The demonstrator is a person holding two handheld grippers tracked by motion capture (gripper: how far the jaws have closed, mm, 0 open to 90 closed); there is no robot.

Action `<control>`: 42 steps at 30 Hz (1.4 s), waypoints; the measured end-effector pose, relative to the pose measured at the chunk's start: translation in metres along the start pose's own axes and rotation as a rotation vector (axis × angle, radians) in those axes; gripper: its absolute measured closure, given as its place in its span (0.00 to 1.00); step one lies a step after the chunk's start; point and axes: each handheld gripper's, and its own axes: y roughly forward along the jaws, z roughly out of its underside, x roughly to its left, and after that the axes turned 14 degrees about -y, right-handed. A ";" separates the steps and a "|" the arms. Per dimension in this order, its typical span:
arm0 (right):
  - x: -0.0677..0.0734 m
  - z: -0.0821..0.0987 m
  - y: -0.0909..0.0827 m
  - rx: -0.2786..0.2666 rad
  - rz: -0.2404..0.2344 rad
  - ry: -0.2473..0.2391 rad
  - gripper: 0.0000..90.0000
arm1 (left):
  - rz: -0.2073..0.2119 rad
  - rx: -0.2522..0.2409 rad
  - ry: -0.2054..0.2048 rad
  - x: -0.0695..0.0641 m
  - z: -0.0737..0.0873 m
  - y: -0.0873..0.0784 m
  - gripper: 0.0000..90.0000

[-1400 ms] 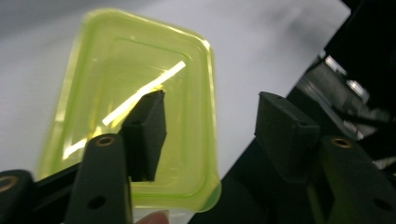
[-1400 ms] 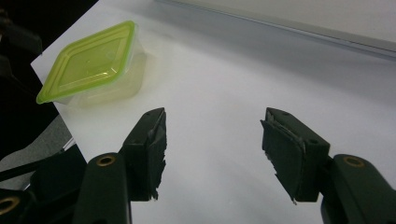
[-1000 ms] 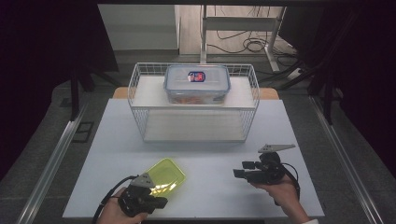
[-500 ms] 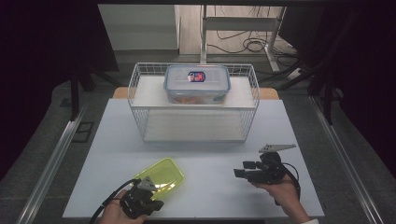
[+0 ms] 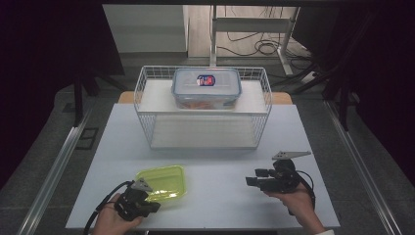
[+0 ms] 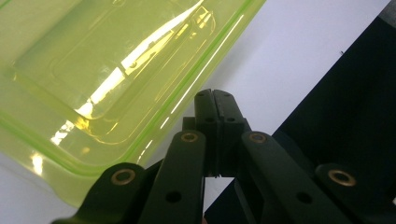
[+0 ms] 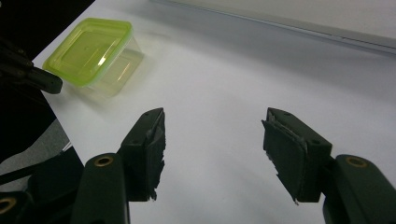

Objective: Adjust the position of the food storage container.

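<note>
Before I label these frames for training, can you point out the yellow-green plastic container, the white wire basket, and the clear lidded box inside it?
Yellow-green plastic container (image 5: 164, 181): high view, middle of its lid.
White wire basket (image 5: 142, 93): high view, left rim wall.
Clear lidded box (image 5: 220, 89): high view, bare lid surface.

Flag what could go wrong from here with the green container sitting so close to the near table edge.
1. The yellow-green container sits near the table's front edge; a nudge from the shut left tool beside its rim could slide it off.
2. That tool's jaws are closed with nothing between them, so a grasp needs reopening first, or it will only push.
3. The right tool hangs open and apart, giving the container no support.
</note>
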 end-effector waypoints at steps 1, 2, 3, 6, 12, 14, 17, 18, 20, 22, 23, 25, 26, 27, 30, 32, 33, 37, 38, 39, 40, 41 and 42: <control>0.000 0.000 0.000 -0.001 0.000 0.001 0.43 | 0.003 -0.006 -0.003 0.000 0.000 -0.002 1.00; 0.000 0.000 0.000 -0.001 0.000 0.000 0.43 | 0.005 -0.010 0.000 0.000 0.001 -0.005 1.00; 0.000 0.000 0.000 0.000 0.000 0.000 0.43 | 0.012 -0.020 -0.003 0.000 0.001 -0.009 1.00; 0.000 0.000 0.000 0.000 0.000 -0.001 0.43 | 0.040 -0.067 -0.026 0.003 0.002 -0.024 1.00; -0.001 0.000 -0.001 -0.006 0.004 0.000 0.43 | -0.028 -0.159 -0.130 0.036 0.004 -0.048 1.00; -0.001 -0.001 -0.001 -0.006 0.005 0.000 0.43 | -0.044 -0.170 -0.176 0.051 0.006 -0.051 1.00; 0.000 -0.001 -0.001 -0.005 0.005 0.000 0.43 | -0.067 -0.173 -0.229 0.068 0.008 -0.051 1.00; 0.000 -0.001 -0.001 -0.006 0.005 -0.001 0.43 | -0.076 -0.171 -0.240 0.072 0.009 -0.051 1.00; -0.001 -0.001 -0.001 -0.006 0.006 0.000 0.43 | -0.089 -0.162 -0.255 0.078 0.008 -0.048 1.00; -0.001 -0.001 -0.001 -0.005 0.007 0.001 0.43 | -0.089 -0.146 -0.262 0.080 0.007 -0.043 1.00; -0.001 -0.001 -0.001 -0.005 0.007 0.002 0.43 | -0.089 -0.139 -0.262 0.080 0.005 -0.041 1.00; -0.001 -0.001 -0.001 -0.006 0.008 0.003 0.43 | -0.092 -0.128 -0.257 0.079 0.003 -0.036 1.00; -0.001 -0.001 -0.002 -0.006 0.007 0.004 0.43 | -0.093 -0.126 -0.257 0.079 0.002 -0.035 1.00; -0.001 -0.001 -0.002 -0.006 0.007 0.005 0.43 | -0.093 -0.122 -0.255 0.078 0.000 -0.034 1.00; -0.001 -0.001 -0.004 -0.009 0.011 0.005 0.43 | -0.093 -0.113 -0.251 0.077 -0.002 -0.031 1.00; -0.002 -0.001 -0.005 -0.011 0.012 0.006 0.43 | -0.099 -0.114 -0.251 0.077 -0.004 -0.030 1.00; -0.002 0.000 -0.005 -0.011 0.012 0.006 0.43 | -0.098 -0.114 -0.255 0.078 -0.004 -0.030 1.00; -0.003 0.000 -0.005 -0.015 0.012 0.010 0.43 | -0.103 -0.110 -0.257 0.079 -0.005 -0.028 1.00; -0.003 0.000 -0.005 -0.015 0.012 0.010 0.43 | -0.103 -0.108 -0.260 0.079 -0.005 -0.027 1.00; -0.003 -0.001 -0.004 -0.014 0.011 0.008 0.43 | -0.104 -0.106 -0.261 0.079 -0.006 -0.026 1.00; -0.003 -0.001 -0.004 -0.014 0.010 0.008 0.43 | -0.103 -0.101 -0.257 0.079 -0.006 -0.025 1.00; -0.003 -0.001 -0.004 -0.014 0.010 0.007 0.43 | -0.105 -0.095 -0.254 0.078 -0.006 -0.024 1.00; -0.003 -0.001 -0.004 -0.014 0.010 0.007 0.43 | -0.105 -0.090 -0.249 0.078 -0.006 -0.023 1.00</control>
